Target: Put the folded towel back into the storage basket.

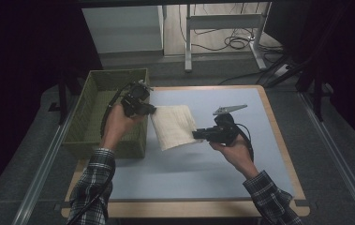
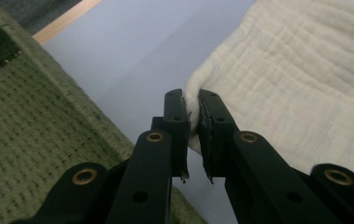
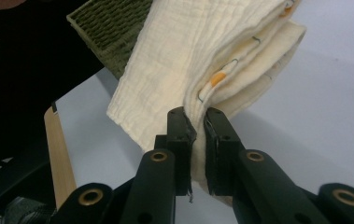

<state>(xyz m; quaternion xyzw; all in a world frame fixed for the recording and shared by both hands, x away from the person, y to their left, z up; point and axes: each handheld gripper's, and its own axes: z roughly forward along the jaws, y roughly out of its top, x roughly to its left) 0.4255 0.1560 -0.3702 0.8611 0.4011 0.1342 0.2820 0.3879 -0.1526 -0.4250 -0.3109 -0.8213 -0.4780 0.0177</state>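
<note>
A folded cream quilted cloth point(image 1: 174, 125) hangs in the air between my two grippers, above the pale blue table top point(image 1: 212, 164). My left gripper point(image 1: 151, 109) is shut on the cloth's left corner, beside the green basket. In the left gripper view the jaws pinch the cloth point(image 2: 296, 88) edge at the left gripper's tips point(image 2: 193, 107). My right gripper point(image 1: 197, 134) is shut on the cloth's right side. In the right gripper view the folded layers of cloth point(image 3: 202, 60), with small orange marks inside, rise from the right gripper's tips point(image 3: 196, 123).
A green woven basket point(image 1: 91, 101) stands at the table's left, its rim just left of my left hand; its weave point(image 2: 34, 121) and corner point(image 3: 107, 32) show close by. The table's wooden edge point(image 1: 278, 136) runs along the right. A desk frame and cables lie beyond.
</note>
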